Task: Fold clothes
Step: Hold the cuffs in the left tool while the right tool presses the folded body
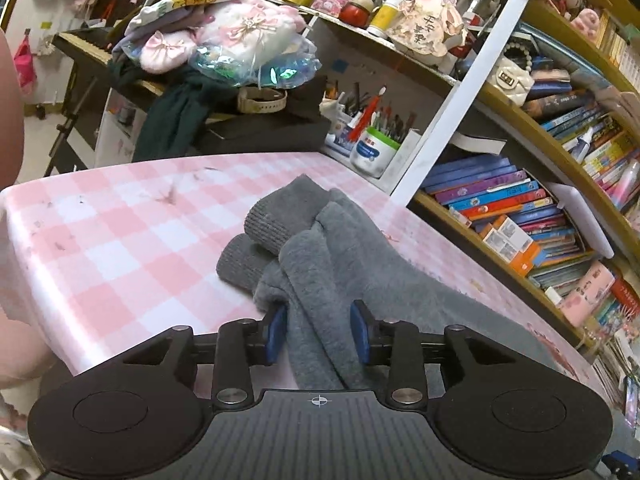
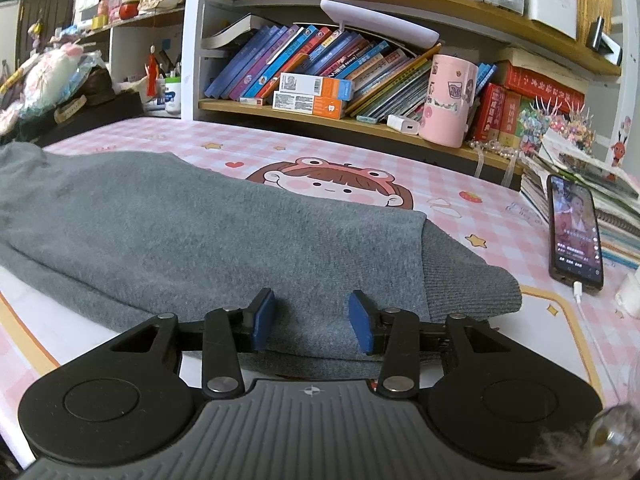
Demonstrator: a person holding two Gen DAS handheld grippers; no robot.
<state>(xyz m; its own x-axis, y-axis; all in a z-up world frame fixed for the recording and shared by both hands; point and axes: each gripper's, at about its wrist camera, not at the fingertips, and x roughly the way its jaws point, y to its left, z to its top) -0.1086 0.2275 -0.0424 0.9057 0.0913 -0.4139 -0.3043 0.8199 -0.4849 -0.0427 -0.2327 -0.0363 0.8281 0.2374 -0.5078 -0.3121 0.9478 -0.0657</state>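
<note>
- Grey sweater [image 2: 208,220] lies on the pink checked table cover [image 1: 120,248], directly under and ahead of both your claws.
- Your left gripper [image 1: 319,330] stands spread, a bunched ridge of the sweater running between its blue pads [image 1: 276,332]; the pads look clear of the cloth, though where the left pad meets the fleece the view is poor, so don't count on it.
- Your right gripper [image 2: 312,324] is also spread, its pads astride the sweater's near edge beside the ribbed hem [image 2: 472,276], pinching nothing.
- The sweater's long axis runs from that hem away leftward in the right wrist view; its two ribbed cuffs [image 1: 256,236] lie beyond the left claw, so that hand is nearer the sleeves.
- Right of the sweater, a phone [image 2: 576,232] lies on the cover.
- Behind the sweater, a pink cup [image 2: 448,100] stands on the shelf, contents unseen; farther left, a white tub [image 1: 372,152] holds pens and brushes.
</note>
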